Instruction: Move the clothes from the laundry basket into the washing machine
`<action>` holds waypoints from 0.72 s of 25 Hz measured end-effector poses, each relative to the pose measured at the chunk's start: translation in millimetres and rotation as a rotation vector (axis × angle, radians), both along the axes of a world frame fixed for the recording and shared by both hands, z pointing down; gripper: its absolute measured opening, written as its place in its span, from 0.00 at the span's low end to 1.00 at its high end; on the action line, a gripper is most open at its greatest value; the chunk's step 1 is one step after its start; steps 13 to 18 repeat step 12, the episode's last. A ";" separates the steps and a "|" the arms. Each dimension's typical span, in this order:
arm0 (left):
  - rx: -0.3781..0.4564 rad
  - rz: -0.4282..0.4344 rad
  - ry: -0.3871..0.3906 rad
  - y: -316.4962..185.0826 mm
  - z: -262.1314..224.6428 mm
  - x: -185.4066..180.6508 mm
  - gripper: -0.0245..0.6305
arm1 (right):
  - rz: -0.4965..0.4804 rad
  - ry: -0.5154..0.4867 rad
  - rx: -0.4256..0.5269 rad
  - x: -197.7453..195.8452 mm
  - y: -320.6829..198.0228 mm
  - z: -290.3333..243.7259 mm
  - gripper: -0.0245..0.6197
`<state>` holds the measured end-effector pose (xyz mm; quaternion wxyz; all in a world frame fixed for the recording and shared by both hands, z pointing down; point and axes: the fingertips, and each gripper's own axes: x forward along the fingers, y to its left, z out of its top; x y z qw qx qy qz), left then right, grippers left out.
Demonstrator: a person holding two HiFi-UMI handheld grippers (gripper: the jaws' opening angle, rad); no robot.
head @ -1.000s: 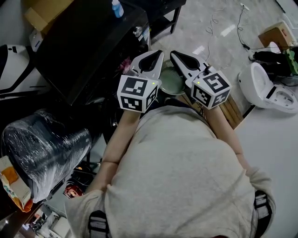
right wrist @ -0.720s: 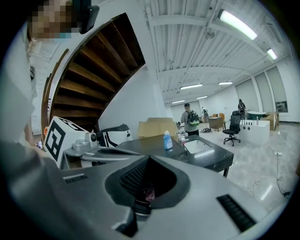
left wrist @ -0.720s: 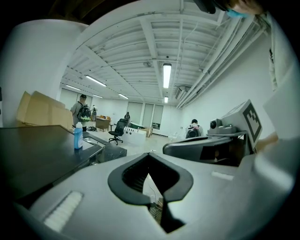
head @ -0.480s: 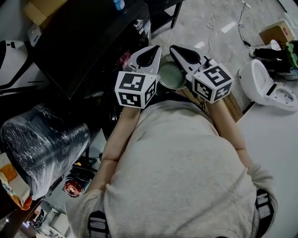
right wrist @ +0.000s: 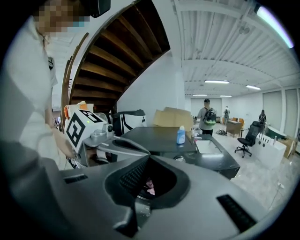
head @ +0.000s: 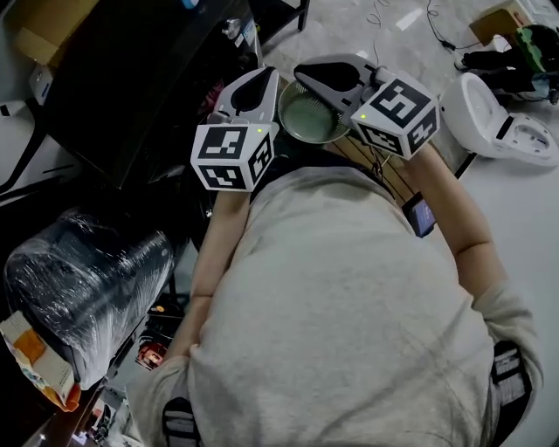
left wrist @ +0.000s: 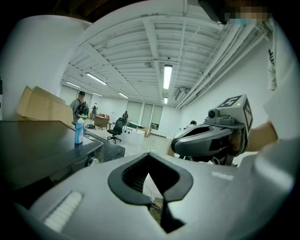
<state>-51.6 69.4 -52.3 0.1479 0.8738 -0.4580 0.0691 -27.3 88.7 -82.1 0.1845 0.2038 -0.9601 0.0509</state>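
Observation:
A round green mesh basket [head: 310,118] shows on the floor between my two grippers in the head view; what is in it I cannot tell. The dark washing machine [head: 131,79] stands at the upper left, with a blue bottle [right wrist: 181,135] on its top [right wrist: 159,138]. My left gripper [head: 269,73] is shut and empty, pointing away from my body. My right gripper [head: 300,70] is also shut and empty, its jaws angled left over the basket rim. Something pink [right wrist: 150,184] shows through the right gripper's jaw window. Each gripper sees the other: the right gripper [left wrist: 206,140], the left gripper [right wrist: 117,143].
A white floor appliance [head: 502,131] lies at the right, with cables and a cardboard box [head: 493,22] beyond it. A plastic-wrapped dark bundle [head: 79,279] sits at the lower left. Wooden slats [head: 384,166] lie under the basket. Several people and office chairs are far across the hall.
The right gripper has rolled and swung left, its jaws now nearer the left gripper's tips. The head view has shifted so both grippers sit higher in the picture. Both stay shut.

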 end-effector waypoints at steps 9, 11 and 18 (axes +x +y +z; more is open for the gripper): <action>-0.015 -0.012 0.004 8.7 3.1 -5.2 0.05 | 0.025 0.012 0.002 13.8 0.6 -0.8 0.05; -0.021 -0.015 0.007 10.9 5.1 -5.6 0.05 | 0.031 0.011 0.000 14.8 2.1 0.9 0.05; -0.024 -0.015 0.008 12.2 6.2 -5.6 0.05 | 0.035 0.010 -0.002 15.3 3.1 1.9 0.05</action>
